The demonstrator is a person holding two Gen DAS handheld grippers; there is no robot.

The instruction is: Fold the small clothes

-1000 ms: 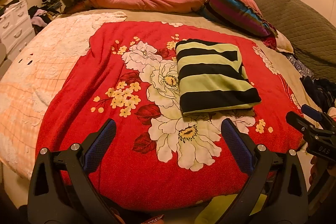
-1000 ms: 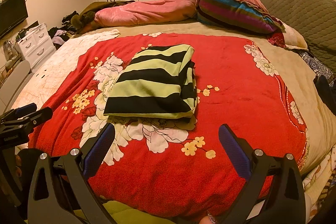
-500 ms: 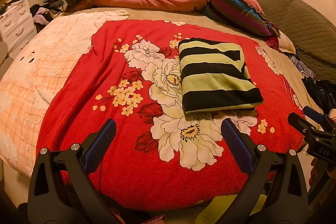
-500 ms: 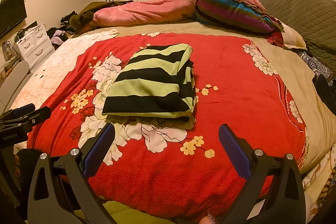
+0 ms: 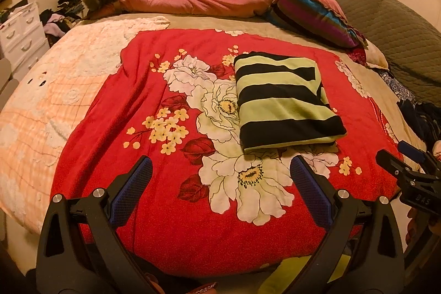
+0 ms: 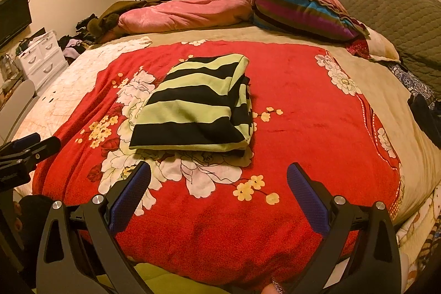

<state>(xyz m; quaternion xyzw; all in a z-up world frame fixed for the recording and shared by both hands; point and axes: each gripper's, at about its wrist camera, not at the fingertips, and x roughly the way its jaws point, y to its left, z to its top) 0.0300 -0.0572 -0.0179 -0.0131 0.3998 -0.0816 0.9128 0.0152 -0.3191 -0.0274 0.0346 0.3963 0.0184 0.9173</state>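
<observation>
A: Item first. Where is the garment (image 5: 284,101)?

B: Folded into a compact striped rectangle, green and black, lying flat on the red blanket (image 5: 132,106) on the bed. It sits partly over the big white flower print, towards the pillow (image 5: 314,15) from both tools.

A: Orientation?

B: Long axis runs from the near bed edge towards the pillow. The stripes cross that axis. In the right wrist view the layered open edges show along the garment's right side (image 6: 245,106); the near end looks like a closed fold.

A: Tools?

B: Left tool (image 5: 220,183) spread wide, nothing between the fingers, hanging over the blanket short of the garment. Right tool (image 6: 219,183) likewise spread and empty, also short of the garment's near end. Neither touches cloth.

A: Status of the job?

B: In my judgement this piece is done, or one more fold remains; I cannot say which.

A: Risks from here?

B: Three. A pinch at the right side could catch only the top layers and peel the stack open. A low approach could nip the plush blanket along with the garment and drag both. A one-sided lift would let the free end sag and skew the fold.
</observation>
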